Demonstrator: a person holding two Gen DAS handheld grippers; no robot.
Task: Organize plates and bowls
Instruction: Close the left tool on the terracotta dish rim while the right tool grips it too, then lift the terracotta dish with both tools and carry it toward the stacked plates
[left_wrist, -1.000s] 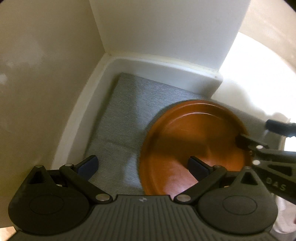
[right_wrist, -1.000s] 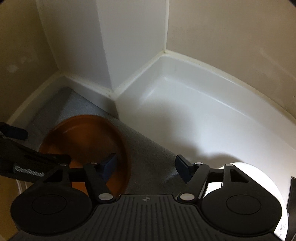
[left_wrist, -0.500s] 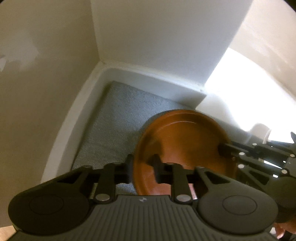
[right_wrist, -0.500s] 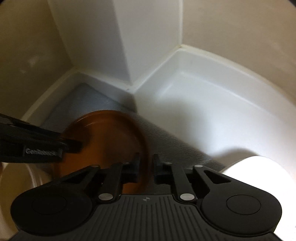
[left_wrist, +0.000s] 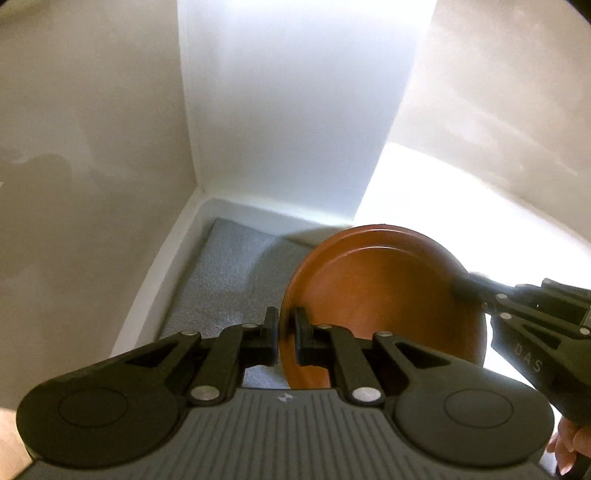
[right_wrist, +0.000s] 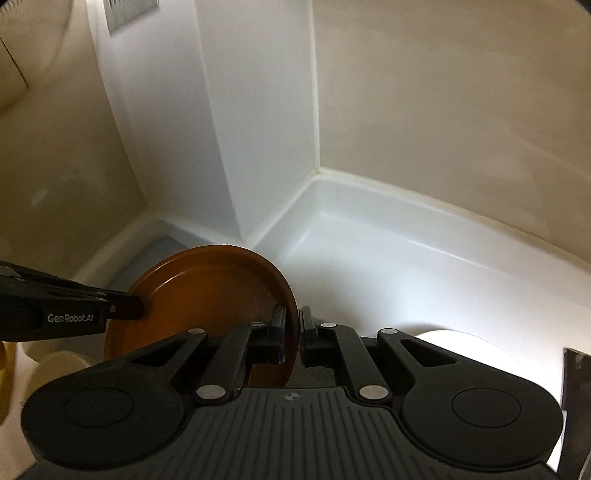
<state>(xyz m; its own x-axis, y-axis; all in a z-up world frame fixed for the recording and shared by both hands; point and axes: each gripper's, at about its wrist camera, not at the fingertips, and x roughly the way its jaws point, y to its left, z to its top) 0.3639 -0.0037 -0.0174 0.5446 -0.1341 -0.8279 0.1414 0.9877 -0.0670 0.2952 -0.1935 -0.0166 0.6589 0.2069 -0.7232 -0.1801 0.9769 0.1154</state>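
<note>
Item: brown plate (left_wrist: 384, 291), tilted above my grey mat (left_wrist: 229, 273). Left tongs (left_wrist: 286, 334) pinched its left rim. Right tongs (right_wrist: 291, 332) pinched its right rim.

Both grippers (left_wrist: 285, 341) (right_wrist: 291, 339) clamped, fingers (left_wrist: 270, 341) near-closed

I am looking at a white shelf floor (right_wrist: 388, 258) with a raised lip along its back and side walls. A grey woven mat (left_wrist: 229, 280) is lying flat on its left part, running into the corner. A white round dish (right_wrist: 465, 341) is sitting on the right part.
</note>
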